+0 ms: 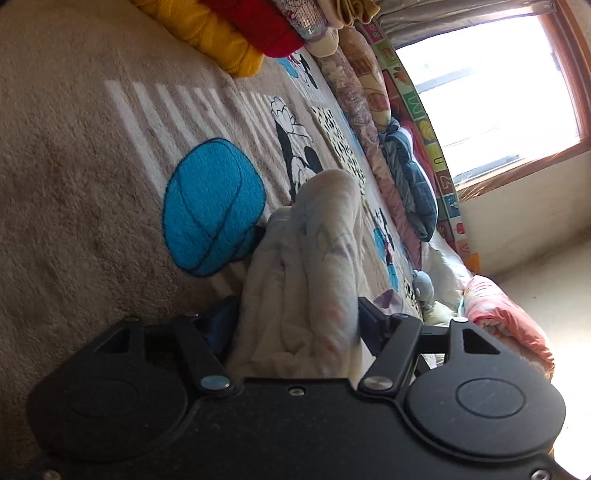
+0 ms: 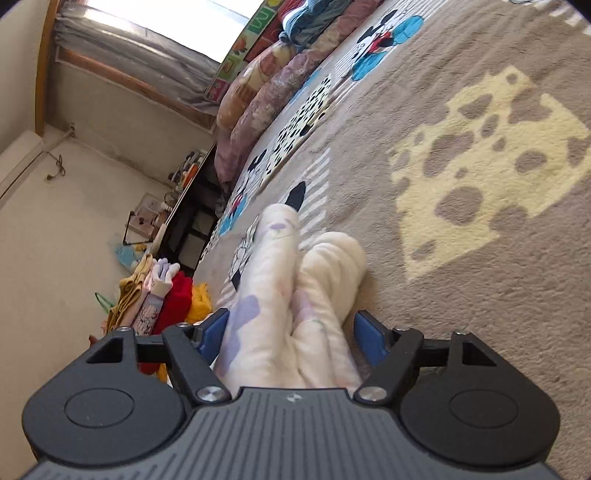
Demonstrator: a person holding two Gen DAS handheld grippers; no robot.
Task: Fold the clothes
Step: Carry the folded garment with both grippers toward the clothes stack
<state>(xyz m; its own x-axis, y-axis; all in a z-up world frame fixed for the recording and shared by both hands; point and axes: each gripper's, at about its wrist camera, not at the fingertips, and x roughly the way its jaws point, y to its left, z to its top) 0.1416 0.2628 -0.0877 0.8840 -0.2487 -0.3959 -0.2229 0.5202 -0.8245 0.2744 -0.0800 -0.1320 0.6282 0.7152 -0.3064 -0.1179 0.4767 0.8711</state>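
A cream fleece garment (image 1: pixel 310 280) with faint pastel prints is bunched into thick rolls. My left gripper (image 1: pixel 295 325) is shut on it; the jaws stand wide apart and the bunch fills the gap between the blue pads (image 1: pixel 369 321). In the right wrist view the same garment (image 2: pixel 288 295) sticks forward in two rolls, and my right gripper (image 2: pixel 291 334) is shut on it between its blue pads (image 2: pixel 212 334). The cloth hangs just above the beige cartoon-print blanket (image 1: pixel 74 166) (image 2: pixel 480 295) on the bed. Where the garment runs beneath both gripper bodies is hidden.
Yellow and red folded clothes (image 1: pixel 229 33) (image 2: pixel 181 295) are stacked at one end of the bed. Rolled quilts and a blue cloth (image 1: pixel 410 173) (image 2: pixel 266 92) line the far side under a window (image 1: pixel 491 85). A dark desk (image 2: pixel 192 206) stands by the wall.
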